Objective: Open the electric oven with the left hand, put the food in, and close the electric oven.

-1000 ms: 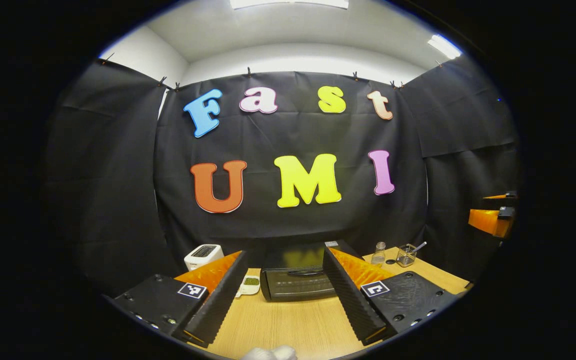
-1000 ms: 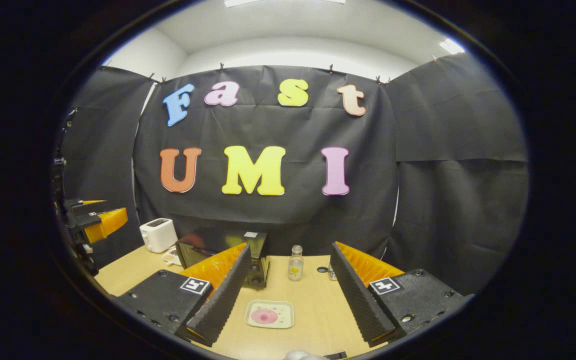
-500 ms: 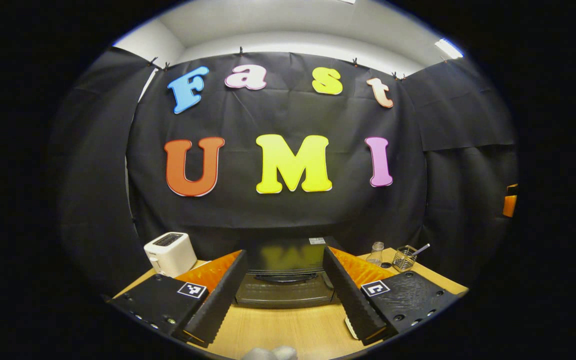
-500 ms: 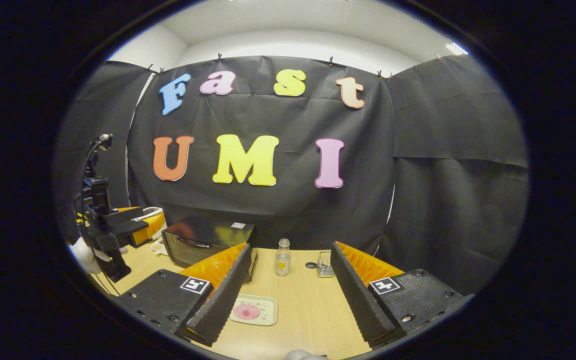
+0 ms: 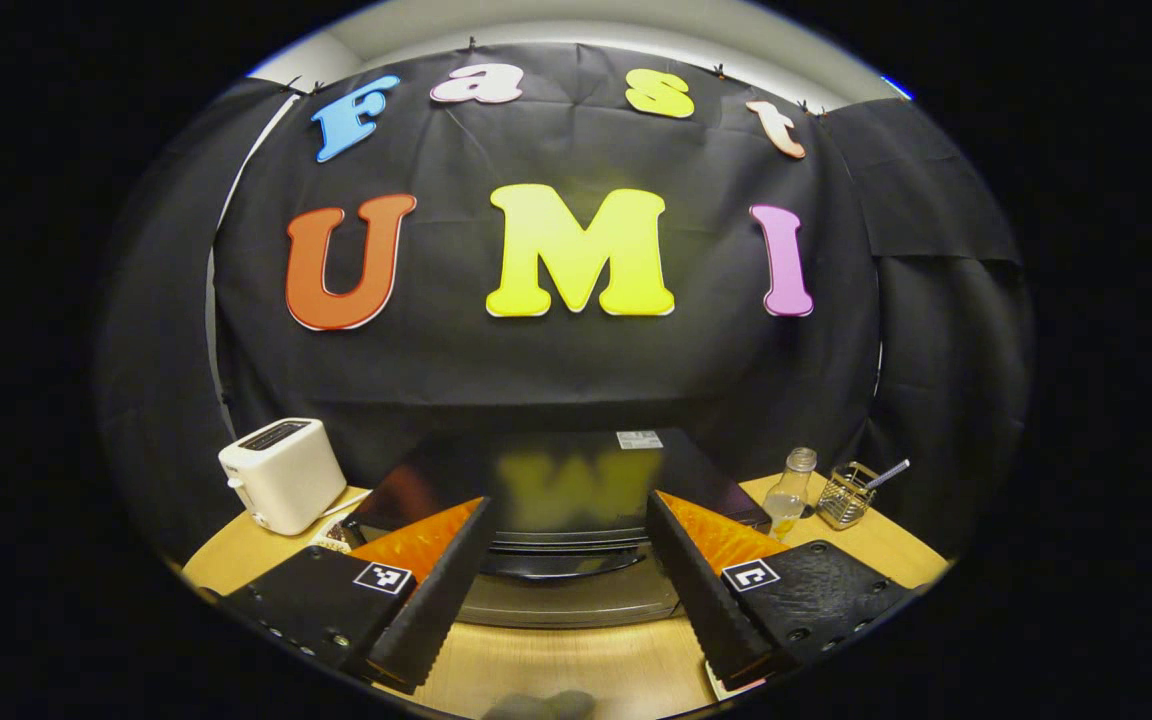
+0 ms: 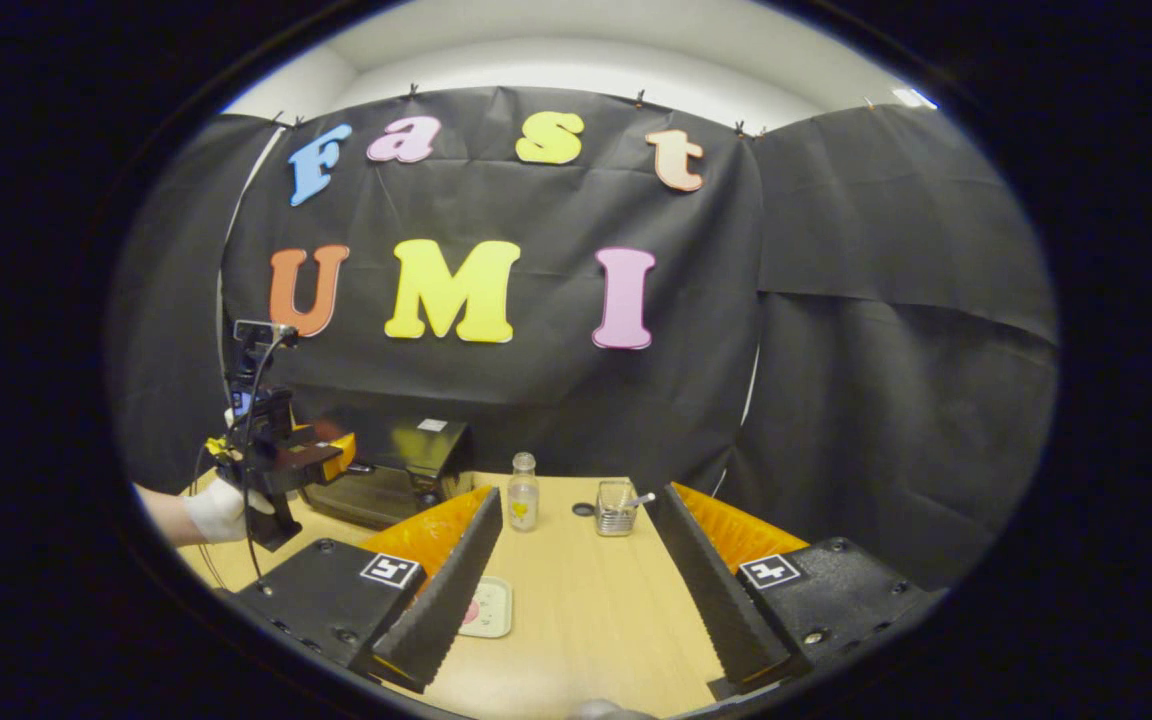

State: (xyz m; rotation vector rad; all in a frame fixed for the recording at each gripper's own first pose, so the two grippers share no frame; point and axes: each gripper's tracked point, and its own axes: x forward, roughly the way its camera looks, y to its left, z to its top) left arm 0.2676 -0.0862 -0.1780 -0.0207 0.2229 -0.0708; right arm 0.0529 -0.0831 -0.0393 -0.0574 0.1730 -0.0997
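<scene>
The oven sits low in the middle, door shut. The left gripper has wide fingers by the handle. Hook it gently, then pull down slowly.

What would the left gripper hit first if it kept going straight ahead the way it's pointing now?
Most likely the oven: its door handle lies dead ahead between the open jaws of the left gripper. Depth is unclear, but nothing stands between them.

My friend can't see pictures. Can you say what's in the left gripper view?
The open left gripper faces a black electric oven with its door shut, on a wooden table. A white toaster stands to the left, a small bottle to the right.
</scene>
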